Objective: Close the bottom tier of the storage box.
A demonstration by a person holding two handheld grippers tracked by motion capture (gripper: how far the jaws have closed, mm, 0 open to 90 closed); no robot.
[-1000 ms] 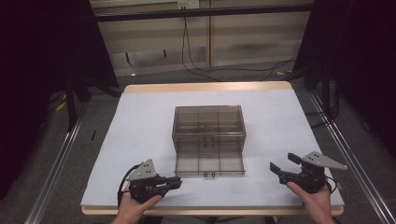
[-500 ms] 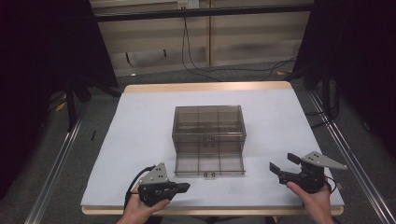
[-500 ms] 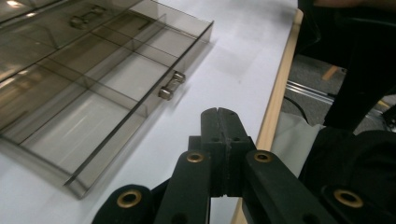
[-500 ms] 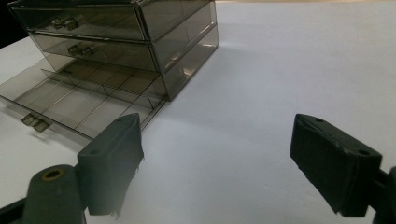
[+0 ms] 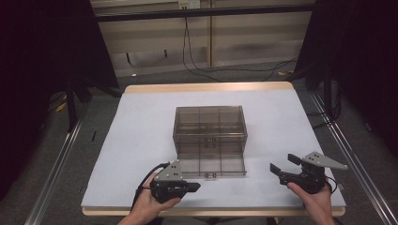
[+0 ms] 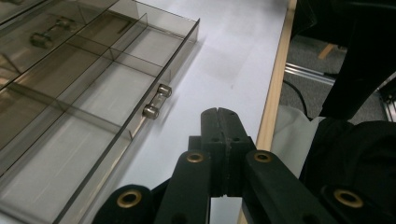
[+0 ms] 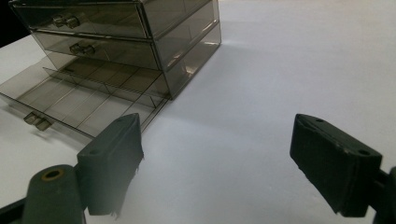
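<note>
two grippers sat low at the near edge of the white surface (image 5: pixel 141 122), one on each side of a smoky clear drawer cabinet (image 5: pixel 210 123) that stood mid-surface. the cabinet's bottom drawer (image 5: pixel 211 161) was pulled out toward the person, its divided compartments looking empty, though the tinted plastic made that hard to be sure of. its small metal handle (image 5: pixel 210 176) faced 6 o'clock in the high view, and the two drawers above it were pushed in flush.

the left gripper (image 5: pixel 174 185) lay at about 7 o'clock from the cabinet, near the open drawer's front left corner and not touching it. its fingers (image 6: pixel 223 135) were clenched together with nothing between them, and the left gripper view showed the handle (image 6: pixel 156 101) just ahead at roughly 11 o'clock. pressed flat like that, the tips would probably serve as a blunt pusher against the drawer front rather than a clamp.

the right gripper (image 5: pixel 281 164) rested at about 4 o'clock from the cabinet, well apart from it, fingers (image 7: pixel 114 158) spread wide and released over bare surface. it seemed parked clear so the drawer's travel stayed free, while being angled toward the cabinet's side, perhaps ready to brace the body should the push drag it backward.
</note>
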